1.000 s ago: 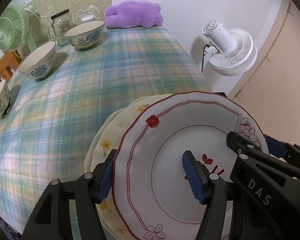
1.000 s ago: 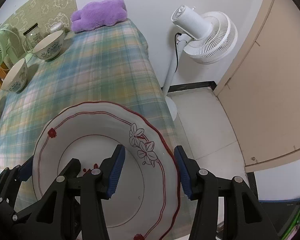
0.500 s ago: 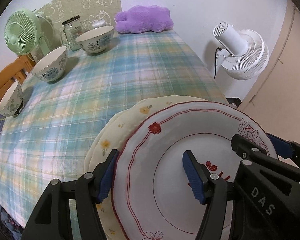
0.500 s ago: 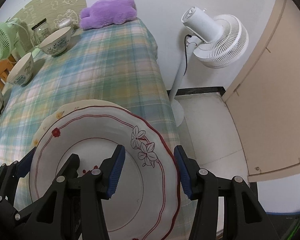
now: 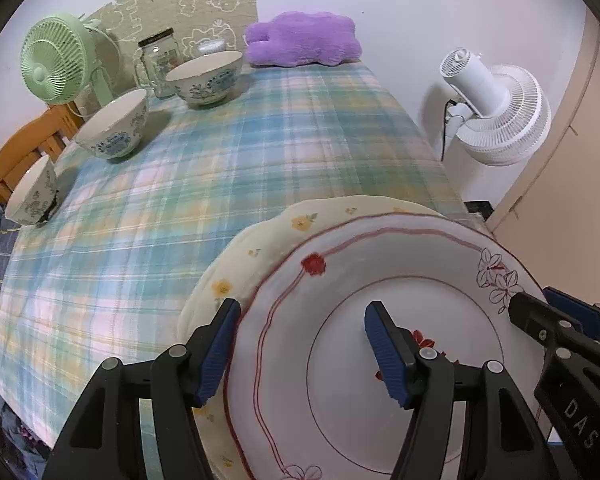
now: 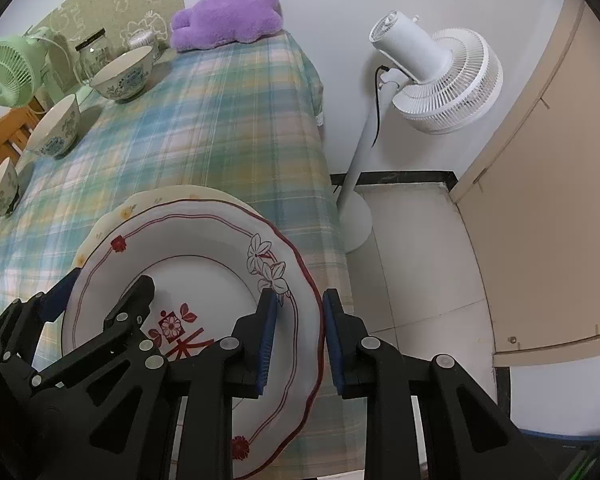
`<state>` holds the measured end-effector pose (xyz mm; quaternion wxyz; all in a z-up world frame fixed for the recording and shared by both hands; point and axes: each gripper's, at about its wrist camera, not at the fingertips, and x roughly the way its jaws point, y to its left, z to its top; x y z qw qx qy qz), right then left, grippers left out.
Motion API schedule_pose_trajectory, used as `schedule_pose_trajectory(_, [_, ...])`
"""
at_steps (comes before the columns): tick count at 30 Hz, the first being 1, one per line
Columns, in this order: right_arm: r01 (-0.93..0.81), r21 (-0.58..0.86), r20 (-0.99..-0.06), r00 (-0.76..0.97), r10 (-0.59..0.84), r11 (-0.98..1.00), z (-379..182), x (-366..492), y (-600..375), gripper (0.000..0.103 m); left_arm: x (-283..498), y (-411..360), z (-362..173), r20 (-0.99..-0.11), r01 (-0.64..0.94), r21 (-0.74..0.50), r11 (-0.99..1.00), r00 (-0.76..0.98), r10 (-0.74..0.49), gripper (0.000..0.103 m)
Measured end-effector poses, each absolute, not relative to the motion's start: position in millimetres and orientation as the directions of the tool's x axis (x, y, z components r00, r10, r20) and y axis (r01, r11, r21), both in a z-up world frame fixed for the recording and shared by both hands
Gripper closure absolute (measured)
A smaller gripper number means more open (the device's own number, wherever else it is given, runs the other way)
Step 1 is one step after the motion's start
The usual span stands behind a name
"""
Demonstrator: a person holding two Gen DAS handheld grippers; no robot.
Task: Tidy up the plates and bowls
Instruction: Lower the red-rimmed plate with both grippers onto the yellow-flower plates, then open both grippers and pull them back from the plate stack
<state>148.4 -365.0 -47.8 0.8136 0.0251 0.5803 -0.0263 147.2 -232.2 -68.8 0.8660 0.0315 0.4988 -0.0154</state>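
A white plate with red trim (image 5: pixel 340 280) (image 6: pixel 204 264) lies on a cream plate with yellow flowers (image 5: pixel 260 248) (image 6: pixel 140 204) at the table's near right corner. My left gripper (image 5: pixel 302 346) (image 6: pixel 100 292) straddles the red-trimmed plate's left rim, open, one finger outside and one over the well. My right gripper (image 6: pixel 298 334) (image 5: pixel 548 308) straddles the right rim by the flower print; its jaws are closing, with the rim between them and a sliver of plate still showing beside the inner pad. Three blue-patterned bowls (image 5: pixel 204 76) (image 5: pixel 112 128) (image 5: pixel 30 192) stand along the far left.
A green desk fan (image 5: pixel 56 64), a glass jar (image 5: pixel 158 60) and a purple plush (image 5: pixel 304 40) sit at the table's far end. A wooden chair (image 5: pixel 24 148) is at the left. A white floor fan (image 6: pixel 432 76) and a beige door (image 6: pixel 548 200) stand right of the table edge.
The right gripper's jaws have narrowed around the plate's right rim. Both views have tilted a little, showing more of the far table. The left jaws kept their width.
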Motion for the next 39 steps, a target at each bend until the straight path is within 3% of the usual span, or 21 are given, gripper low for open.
schedule_pose_trajectory(10, [0.033, 0.044, -0.947, 0.319, 0.031, 0.999, -52.6, 163.5, -353.5, 0.078, 146.9, -232.3, -64.2, -0.850, 0.078, 0.062, 0.995, 0.526, 0.012, 0.044])
schedule_pose_trajectory(26, [0.018, 0.047, -0.948, 0.316, 0.039, 0.999, -58.6, 157.9, -347.3, 0.077, 140.5, -222.3, -59.2, -0.866, 0.083, 0.017, 0.996, 0.500, -0.026, 0.039])
schedule_pose_trajectory(32, [0.030, 0.050, -0.951, 0.306, 0.038, 0.998, -58.2, 150.7, -351.8, 0.077, 136.5, -220.9, -57.8, -0.869, 0.084, -0.013, 0.996, 0.491, -0.053, 0.033])
schedule_pose_trajectory(37, [0.034, 0.084, -0.949, 0.308, 0.069, 0.996, -52.9, 148.7, -359.3, 0.076, 136.3, -216.1, -55.6, -0.875, 0.065, -0.050, 0.997, 0.478, -0.075, 0.020])
schedule_pose_trajectory(39, [0.032, 0.093, -0.946, 0.315, 0.078, 0.995, -48.7, 148.3, -360.0, 0.072, 134.9, -212.6, -53.2, -0.876, 0.053, -0.056, 0.997, 0.477, -0.074, 0.019])
